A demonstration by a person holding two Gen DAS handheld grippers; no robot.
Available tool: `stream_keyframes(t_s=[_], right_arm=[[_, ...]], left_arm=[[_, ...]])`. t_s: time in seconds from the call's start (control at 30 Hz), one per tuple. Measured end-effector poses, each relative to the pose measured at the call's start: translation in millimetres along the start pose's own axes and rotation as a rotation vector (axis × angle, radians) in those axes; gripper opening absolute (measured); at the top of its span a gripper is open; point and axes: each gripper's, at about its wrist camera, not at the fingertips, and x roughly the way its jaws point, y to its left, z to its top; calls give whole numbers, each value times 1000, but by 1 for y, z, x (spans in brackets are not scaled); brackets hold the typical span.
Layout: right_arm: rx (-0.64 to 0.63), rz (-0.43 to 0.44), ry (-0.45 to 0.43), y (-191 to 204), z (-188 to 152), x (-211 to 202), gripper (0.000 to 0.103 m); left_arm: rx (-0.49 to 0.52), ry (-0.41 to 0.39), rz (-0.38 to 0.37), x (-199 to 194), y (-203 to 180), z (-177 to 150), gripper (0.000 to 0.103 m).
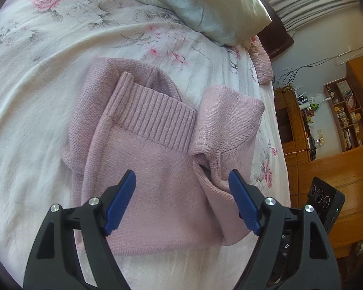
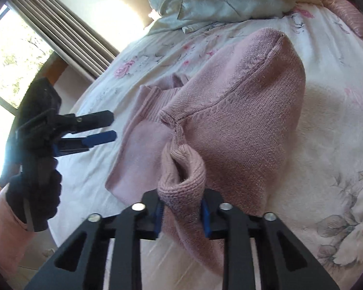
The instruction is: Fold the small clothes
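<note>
Nearest in the right wrist view, the right gripper (image 2: 181, 213) has its jaws clamped on a bunched fold of the pink knit sweater (image 2: 242, 125), a rolled edge of knit bulging up between the blue pads (image 2: 158, 217). From that pinch the cloth rises in a lifted, tented panel with a seam running up to its far corner, clear of the bed (image 2: 326, 111) beneath it.

In the left wrist view, the left gripper (image 1: 181, 188) hovers over the near part of the sweater (image 1: 157, 193) with jaws wide apart and nothing between the blue pads (image 1: 119, 205). Below it the body of the sweater lies flat on the white floral bedspread (image 1: 36, 120), its near hem close to the bed's near edge. The ribbed band (image 1: 155, 116) lies folded across the middle, and a sleeve (image 1: 227, 116) is doubled over on the right, close to the bed's right edge.

To the left of the sweater the bedspread is open and bare. Farther off, pale satin pillows (image 1: 205, 7) sit at the head of the bed. Beyond the right edge stand wooden shelves (image 1: 346, 111).

A dark-gloved hand (image 2: 36, 193) grips the left gripper's handle in the right wrist view.
</note>
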Motion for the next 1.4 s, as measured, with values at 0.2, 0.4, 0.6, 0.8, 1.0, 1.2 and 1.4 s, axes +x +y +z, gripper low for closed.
stream_keyframes(t_s=[0.2,0.4,0.6,0.8,1.0,1.2,1.4], right_arm=[[-54,41,-62,6,-12,-39,14],[-67,38,-82,5,-16,-55,14],[-73,59,-88,5,-21,-57,14],[-49,86,-107,0,-26,-66,14],[-34,168,-130,13,-18,-67,14],[-111,254,-118,65,-6,-47,14],[-201,217,-33,117,-2,7,14]], left_arm=[[-159,27,-160,37,0,10,80],[-246,57,-290,81,-19,21,80],[-268,144,-309,122,-39,31,86],[-181,194,-338,140,-64,30,41],[-61,117,-364,103,-83,41,21],[73,12,-309,34,-70,58,21],[109,-38,-185,-2,-13,67,21]])
